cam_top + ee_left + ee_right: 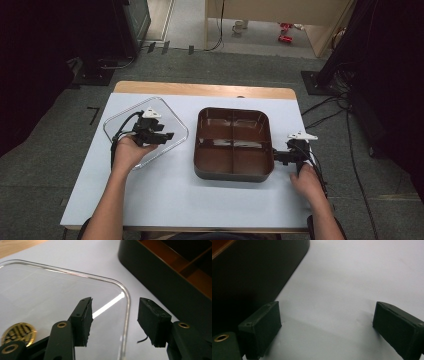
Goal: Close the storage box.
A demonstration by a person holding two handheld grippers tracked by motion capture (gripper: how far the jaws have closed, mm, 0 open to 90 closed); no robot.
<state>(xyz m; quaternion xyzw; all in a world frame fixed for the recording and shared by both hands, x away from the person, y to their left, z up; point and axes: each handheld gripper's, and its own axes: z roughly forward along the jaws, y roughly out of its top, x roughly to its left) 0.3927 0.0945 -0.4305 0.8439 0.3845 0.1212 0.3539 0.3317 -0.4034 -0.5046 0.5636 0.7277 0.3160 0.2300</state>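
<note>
Looking down from the high view, a white tabletop [165, 195] carries a dark brown tray [233, 143] split into four compartments, which serves as the landmark here. To the left of the tray, just beside it, lies a clear plastic lid [122, 122] with rounded corners, flat on the tabletop. The person's left hand [131, 150] rests over the lid, holding the left gripper [167, 136], which points toward the tray. In the left gripper view, the fingers [83, 320] stand moderately apart with nothing between them, straddling the lid's [37, 287] rounded edge nearest the tray [162, 272]. A round gold sticker [18, 332] shows on the lid, on the side away from the tray.

At the tray's right wall, near its front corner, the right hand [307, 180] holds the right gripper [276, 157], its tip close against the wall. In the right gripper view, the fingers [262, 327] are spread wide and empty, hovering over bare tabletop [352, 277], with the tray's dark outer wall [249, 272] just beside one of them.
</note>
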